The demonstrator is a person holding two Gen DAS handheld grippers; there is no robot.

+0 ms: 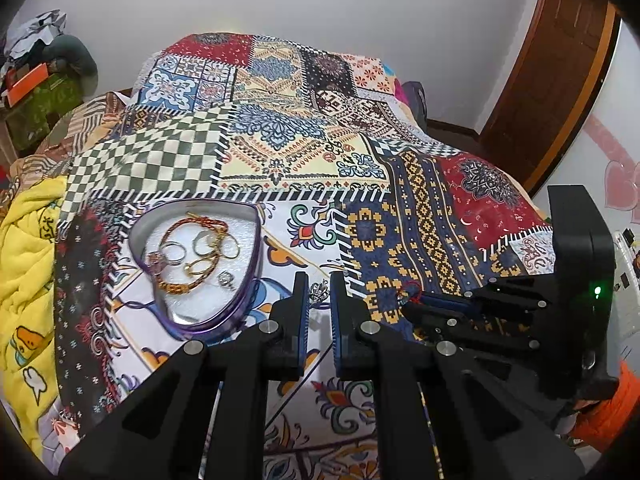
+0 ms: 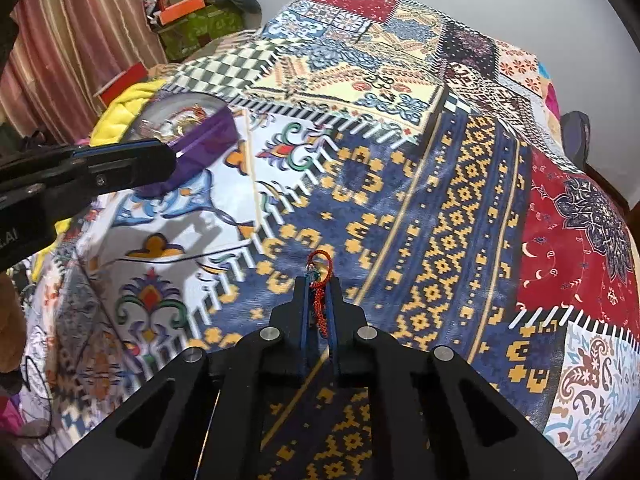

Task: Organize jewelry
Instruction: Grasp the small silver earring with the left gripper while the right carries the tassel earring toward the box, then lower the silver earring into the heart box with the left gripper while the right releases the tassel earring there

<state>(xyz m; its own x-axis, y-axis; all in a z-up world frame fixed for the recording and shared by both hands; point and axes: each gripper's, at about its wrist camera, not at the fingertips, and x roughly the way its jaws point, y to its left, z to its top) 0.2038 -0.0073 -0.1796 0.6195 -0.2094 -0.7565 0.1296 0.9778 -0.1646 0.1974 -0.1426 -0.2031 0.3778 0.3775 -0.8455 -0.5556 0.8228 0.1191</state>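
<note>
Pinching a small silver ring (image 1: pixel 318 291) between narrowly parted fingers, left gripper (image 1: pixel 319 294) poised just right of the purple heart-shaped box (image 1: pixel 248 264) on the patchwork bedspread (image 1: pixel 280 140). Inside the box: a red and gold cord bracelet (image 1: pixel 192 256), several gold and silver rings, all on a white lining. Further right, right gripper (image 2: pixel 319 296) clamped on a red cord bracelet (image 2: pixel 320 304), its loop and a small charm sticking out past the fingertips, over the blue and gold patch. Beyond, a yellow blanket (image 1: pixel 28 256) at the bed's left edge.
</note>
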